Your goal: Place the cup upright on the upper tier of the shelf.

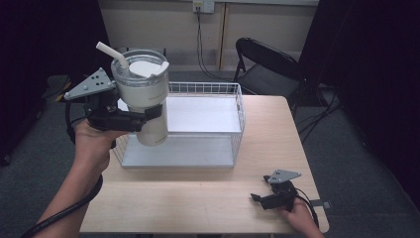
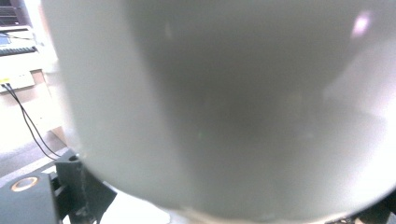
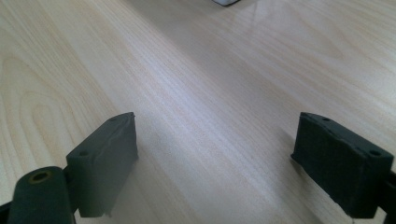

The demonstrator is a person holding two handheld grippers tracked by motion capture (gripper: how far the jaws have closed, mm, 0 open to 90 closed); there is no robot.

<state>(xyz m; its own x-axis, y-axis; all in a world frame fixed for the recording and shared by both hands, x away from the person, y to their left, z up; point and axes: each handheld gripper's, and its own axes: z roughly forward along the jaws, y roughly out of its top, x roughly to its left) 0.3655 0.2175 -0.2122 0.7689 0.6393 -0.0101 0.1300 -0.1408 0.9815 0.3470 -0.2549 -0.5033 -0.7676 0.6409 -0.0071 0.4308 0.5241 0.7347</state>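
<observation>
Left claw (image 1: 148, 115) grips the tumbler (image 1: 143, 94) low (top-heavy) at upper left; it could tip. Right claw (image 1: 261, 198) gapes idle.

Light wood bench (image 1: 208, 193), grain running lengthwise, top bare toward its near edge. White wire basket (image 1: 238, 106) sits on the far half of the bench, rectangular, with a pale flat floor. Black folding chair (image 1: 265, 64) stands beyond the far right corner, seat facing the bench. Wall socket (image 1: 203, 6) on the back wall, a black cord (image 1: 200, 44) hanging from it to the grey carpet (image 1: 356, 173). Dark curtains both sides.
</observation>
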